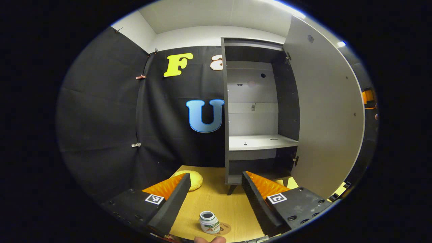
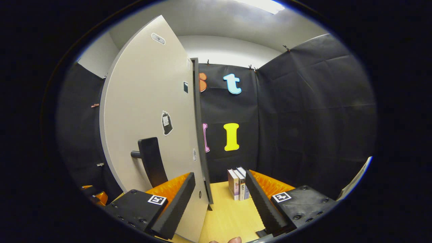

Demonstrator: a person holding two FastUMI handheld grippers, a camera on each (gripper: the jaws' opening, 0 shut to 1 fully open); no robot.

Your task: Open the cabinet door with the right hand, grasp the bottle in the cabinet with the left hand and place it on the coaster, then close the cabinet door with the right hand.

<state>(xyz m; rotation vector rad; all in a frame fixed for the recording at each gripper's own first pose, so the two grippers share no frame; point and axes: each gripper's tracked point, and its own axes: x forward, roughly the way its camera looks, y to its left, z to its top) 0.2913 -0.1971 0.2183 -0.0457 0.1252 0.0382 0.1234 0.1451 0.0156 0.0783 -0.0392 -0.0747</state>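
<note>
In the left gripper view the grey cabinet (image 1: pixel 260 111) stands with its door (image 1: pixel 324 111) swung wide to the right, and its shelf (image 1: pixel 261 141) is bare. A small white bottle (image 1: pixel 208 222) stands upright on a round brown coaster (image 1: pixel 225 229) on the table, below and between my left gripper's fingers. My left gripper (image 1: pixel 216 199) is open and holds nothing. In the right gripper view the door (image 2: pixel 152 118) rises close on the left, with its dark handle (image 2: pixel 152 162) just above my left finger. My right gripper (image 2: pixel 222 202) is open, with the door's edge between its fingers, touching neither.
A yellow lumpy object (image 1: pixel 193 179) lies on the wooden table (image 1: pixel 216 199) left of the cabinet. A few books (image 2: pixel 238 184) stand upright on the table past the door's edge. Black cloth walls close in the booth on all sides.
</note>
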